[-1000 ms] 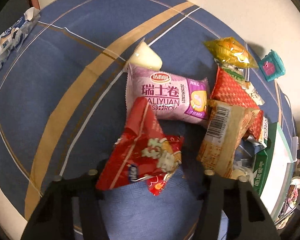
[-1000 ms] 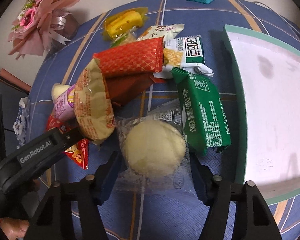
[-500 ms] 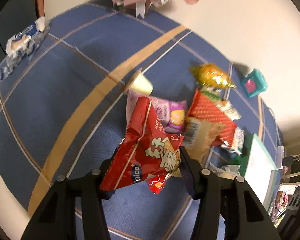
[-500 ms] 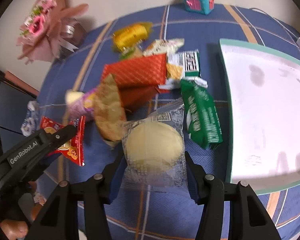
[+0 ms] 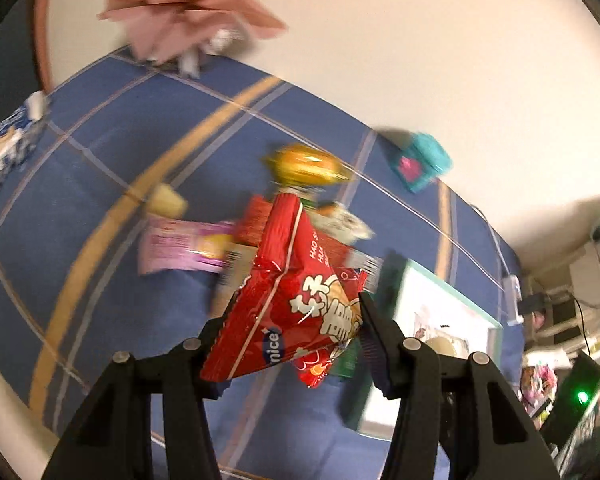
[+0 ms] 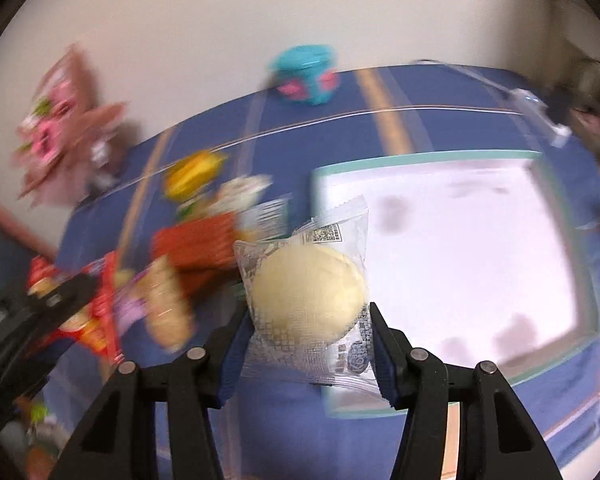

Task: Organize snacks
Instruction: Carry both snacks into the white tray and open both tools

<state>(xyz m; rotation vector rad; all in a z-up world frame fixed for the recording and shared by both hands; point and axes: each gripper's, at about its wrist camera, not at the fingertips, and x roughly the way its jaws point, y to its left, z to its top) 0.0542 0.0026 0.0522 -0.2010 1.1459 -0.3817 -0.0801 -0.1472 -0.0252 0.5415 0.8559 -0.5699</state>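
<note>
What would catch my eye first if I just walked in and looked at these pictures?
Probably the two snacks held up above the blue cloth: a shiny red snack bag pinched in the left gripper, and a pale round bun in clear wrap clamped in the right gripper. Behind them lie a jumble of colourful packets and a white tray with a green rim to its right.

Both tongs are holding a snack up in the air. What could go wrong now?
The left tongs pinch the shiny red crinkly snack bag only near its lower end, so the slippery bag might slide out. The right tongs squeeze the round pale bun in a clear wrapper from both sides, so the soft bun might get squashed. The white tray with a teal rim lies close beside the snack pile, so a dropped snack might miss it.
</note>
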